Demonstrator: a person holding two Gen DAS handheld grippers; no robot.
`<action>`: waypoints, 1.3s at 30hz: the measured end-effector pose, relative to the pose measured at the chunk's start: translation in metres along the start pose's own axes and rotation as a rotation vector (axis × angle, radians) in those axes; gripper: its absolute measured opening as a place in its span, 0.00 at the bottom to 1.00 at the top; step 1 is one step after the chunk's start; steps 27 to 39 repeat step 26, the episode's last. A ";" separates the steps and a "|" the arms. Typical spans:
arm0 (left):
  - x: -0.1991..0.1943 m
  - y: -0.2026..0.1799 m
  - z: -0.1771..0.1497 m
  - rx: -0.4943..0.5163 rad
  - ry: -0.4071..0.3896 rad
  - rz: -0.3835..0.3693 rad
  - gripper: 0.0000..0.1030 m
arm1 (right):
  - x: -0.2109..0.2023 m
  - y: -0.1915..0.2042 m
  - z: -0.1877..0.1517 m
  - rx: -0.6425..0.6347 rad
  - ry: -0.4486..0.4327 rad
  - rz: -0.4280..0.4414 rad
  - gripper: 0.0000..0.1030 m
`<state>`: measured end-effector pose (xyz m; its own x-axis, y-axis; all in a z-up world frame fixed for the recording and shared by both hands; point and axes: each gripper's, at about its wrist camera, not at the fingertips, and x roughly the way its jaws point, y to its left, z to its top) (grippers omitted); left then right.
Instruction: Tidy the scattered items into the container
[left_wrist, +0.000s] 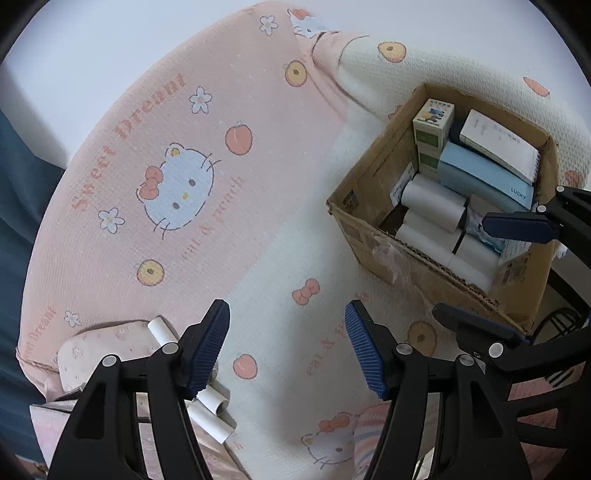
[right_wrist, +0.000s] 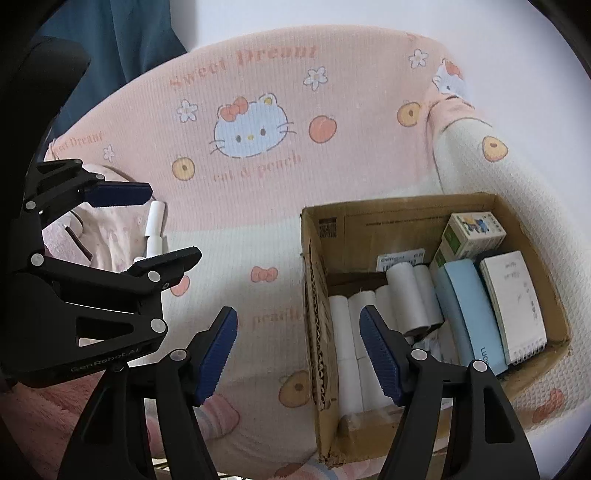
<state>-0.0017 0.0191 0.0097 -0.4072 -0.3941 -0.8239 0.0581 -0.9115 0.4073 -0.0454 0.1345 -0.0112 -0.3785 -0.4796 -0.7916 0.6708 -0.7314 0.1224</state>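
A cardboard box (left_wrist: 369, 225) (right_wrist: 314, 295) stands on a pink and white cat-print blanket. It holds several white paper rolls (right_wrist: 402, 291), a light blue case (right_wrist: 469, 314), a white notepad (right_wrist: 517, 299) and small green-and-white cartons (right_wrist: 469, 232). Loose white paper rolls (left_wrist: 214, 402) (right_wrist: 154, 229) lie on the blanket at the left, beside a pink pouch. My left gripper (left_wrist: 287, 347) is open and empty, just right of those rolls. My right gripper (right_wrist: 298, 356) is open and empty, over the box's near left wall.
A pale pink floral pouch (left_wrist: 96, 350) (right_wrist: 110, 236) lies by the loose rolls. A striped pink sock (right_wrist: 218, 417) lies at the blanket's front. Dark blue fabric (right_wrist: 110, 37) hangs behind. Each gripper shows in the other's view: the right (left_wrist: 491, 273), the left (right_wrist: 147, 225).
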 end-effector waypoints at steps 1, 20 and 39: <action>0.000 0.001 -0.001 0.000 0.000 -0.001 0.67 | 0.001 0.000 0.000 0.002 0.003 0.004 0.65; 0.012 0.003 -0.007 0.010 0.053 -0.008 0.67 | 0.008 0.001 0.000 0.015 0.027 -0.017 0.70; 0.013 0.004 -0.005 0.012 0.052 -0.017 0.67 | 0.008 0.001 0.000 0.013 0.026 -0.019 0.70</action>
